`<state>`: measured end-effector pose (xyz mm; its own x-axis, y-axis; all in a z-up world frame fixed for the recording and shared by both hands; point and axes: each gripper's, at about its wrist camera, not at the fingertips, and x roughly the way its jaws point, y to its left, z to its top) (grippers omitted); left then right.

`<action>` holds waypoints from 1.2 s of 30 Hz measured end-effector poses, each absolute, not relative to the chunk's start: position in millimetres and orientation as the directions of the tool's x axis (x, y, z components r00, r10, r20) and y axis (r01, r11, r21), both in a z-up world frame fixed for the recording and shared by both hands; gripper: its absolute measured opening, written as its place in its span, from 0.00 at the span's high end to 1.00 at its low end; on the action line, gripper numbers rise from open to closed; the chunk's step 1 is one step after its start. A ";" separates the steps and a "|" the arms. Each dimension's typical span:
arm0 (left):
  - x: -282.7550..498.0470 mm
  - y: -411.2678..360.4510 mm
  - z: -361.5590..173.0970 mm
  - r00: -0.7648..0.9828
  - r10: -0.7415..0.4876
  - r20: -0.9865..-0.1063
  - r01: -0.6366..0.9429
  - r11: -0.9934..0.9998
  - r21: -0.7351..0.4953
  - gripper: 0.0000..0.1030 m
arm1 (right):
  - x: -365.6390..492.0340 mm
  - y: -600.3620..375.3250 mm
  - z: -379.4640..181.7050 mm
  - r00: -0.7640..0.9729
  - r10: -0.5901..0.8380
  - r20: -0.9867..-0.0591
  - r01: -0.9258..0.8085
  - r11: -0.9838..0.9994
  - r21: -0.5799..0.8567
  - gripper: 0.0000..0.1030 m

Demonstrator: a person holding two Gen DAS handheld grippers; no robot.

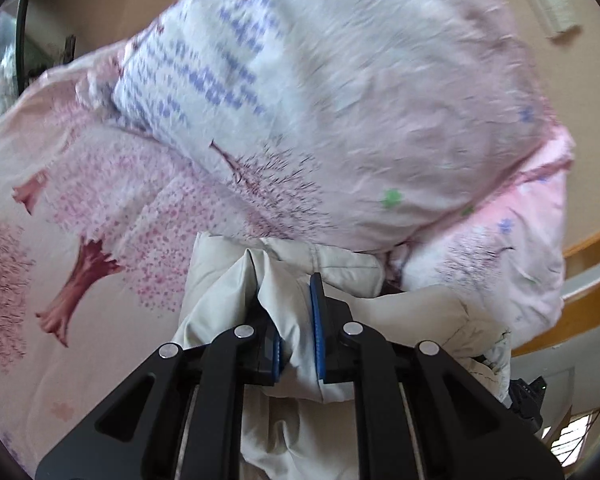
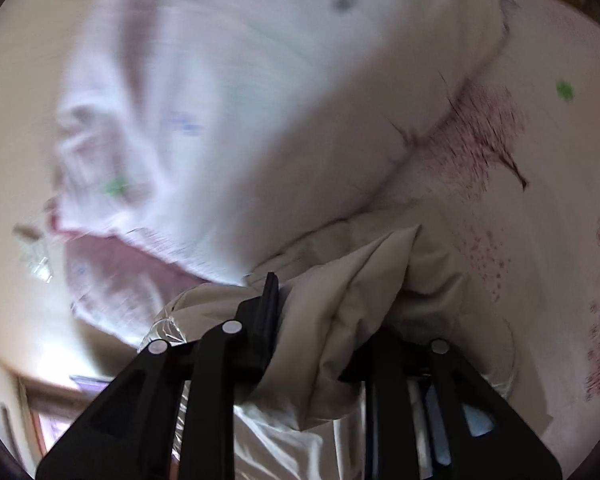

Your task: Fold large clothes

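- The left gripper (image 1: 296, 320) has its blue-padded jaws clamped on a bunched fold of the cream padded garment (image 1: 284, 280).
- The right gripper (image 2: 324, 320) pinches a thick wad of the same garment, jaws held somewhat apart by it.
- Behind both lies pink tree-print bedding (image 1: 320, 100).

A bed (image 1: 16, 360) covered in pink tree-print bedding, with a bunched quilt (image 1: 320, 100) and a cream garment (image 1: 284, 280) lying on it.

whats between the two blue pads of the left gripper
A bunched fold of the cream jacket fills the gap, pinched by the left gripper; the left wrist view shows it.
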<state>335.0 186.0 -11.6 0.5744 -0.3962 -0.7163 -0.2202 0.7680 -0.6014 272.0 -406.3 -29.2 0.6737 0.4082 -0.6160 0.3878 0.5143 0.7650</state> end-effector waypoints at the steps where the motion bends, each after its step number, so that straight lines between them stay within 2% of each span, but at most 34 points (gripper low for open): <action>1: 340.2 185.0 -18.0 0.562 -0.397 -0.726 -0.232 0.767 -0.599 0.89 | 274.9 -408.6 -36.2 0.672 0.416 -0.612 0.407 0.483 0.775 0.72; 2: 346.0 184.1 -24.7 0.546 -0.399 -0.736 -0.246 0.764 -0.596 0.87 | 276.5 -412.4 -43.7 0.680 0.428 -0.595 0.425 0.431 0.796 0.63; 3: 349.6 183.4 -27.3 0.538 -0.403 -0.740 -0.254 0.760 -0.598 0.84 | 276.2 -417.7 -50.5 0.703 0.439 -0.560 0.434 0.359 0.826 0.51; 5: 355.9 184.5 -31.0 0.534 -0.429 -0.729 -0.266 0.733 -0.626 0.79 | 271.6 -427.4 -55.7 0.754 0.435 -0.492 0.429 0.242 0.870 0.36; 6: 357.8 187.3 -31.9 0.537 -0.454 -0.710 -0.272 0.704 -0.656 0.72 | 267.5 -433.4 -55.5 0.782 0.422 -0.460 0.418 0.193 0.888 0.30; 8: 359.8 193.9 -32.1 0.553 -0.492 -0.673 -0.280 0.650 -0.706 0.62 | 261.7 -440.7 -49.0 0.808 0.399 -0.434 0.397 0.177 0.901 0.29; 10: 360.5 202.3 -29.2 0.571 -0.519 -0.636 -0.283 0.603 -0.746 0.52 | 252.6 -443.9 -26.4 0.825 0.335 -0.455 0.373 0.280 0.884 0.28; 12: 361.1 210.6 -20.5 0.605 -0.518 -0.605 -0.279 0.574 -0.770 0.34 | 244.2 -436.6 1.9 0.833 0.274 -0.481 0.340 0.431 0.835 0.27; 13: 359.2 214.6 -15.0 0.628 -0.511 -0.587 -0.272 0.563 -0.781 0.30 | 241.9 -430.1 11.9 0.832 0.257 -0.492 0.325 0.493 0.807 0.28; 14: 357.9 217.9 -7.1 0.652 -0.492 -0.577 -0.266 0.564 -0.782 0.24 | 240.0 -415.6 28.6 0.823 0.241 -0.514 0.291 0.598 0.747 0.29; 15: 353.9 222.3 5.6 0.680 -0.452 -0.578 -0.257 0.591 -0.765 0.19 | 239.7 -400.7 38.9 0.813 0.244 -0.529 0.255 0.668 0.699 0.34; 16: 350.2 224.2 14.6 0.696 -0.428 -0.577 -0.245 0.614 -0.750 0.18 | 239.1 -382.3 48.5 0.798 0.249 -0.549 0.210 0.738 0.641 0.37; 18: 338.6 221.7 34.5 0.715 -0.383 -0.585 -0.202 0.688 -0.697 0.18 | 238.0 -335.9 61.7 0.752 0.265 -0.603 0.093 0.864 0.495 0.52; 21: 316.2 199.5 51.4 0.714 -0.312 -0.627 -0.129 0.821 -0.556 0.18 | 232.6 -268.6 57.3 0.666 0.311 -0.677 -0.075 0.932 0.355 0.69; 26: 263.0 134.3 50.9 0.697 -0.259 -0.669 0.077 0.954 -0.290 0.11 | 227.5 -190.9 32.2 0.575 0.297 -0.762 -0.200 0.954 0.221 0.72; 29: 255.2 102.9 33.8 0.674 -0.211 -0.708 0.146 0.978 -0.152 0.11 | 246.3 -169.3 16.6 0.545 0.240 -0.803 -0.186 0.969 0.163 0.72; 32: 260.2 94.0 18.4 0.641 -0.192 -0.743 0.151 0.981 -0.124 0.11 | 274.8 -166.4 -3.0 0.505 0.141 -0.851 -0.096 0.990 0.107 0.72; 36: 275.1 95.0 4.1 0.601 -0.186 -0.777 0.107 0.982 -0.153 0.11 | 297.8 -186.1 -32.8 0.432 0.116 -0.894 0.005 0.991 0.131 0.77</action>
<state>275.1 95.0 4.1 0.6015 -0.1864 -0.7769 0.1072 0.9824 -0.1527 297.8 -186.1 -32.8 0.4318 0.1163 -0.8944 0.0045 0.9914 0.1311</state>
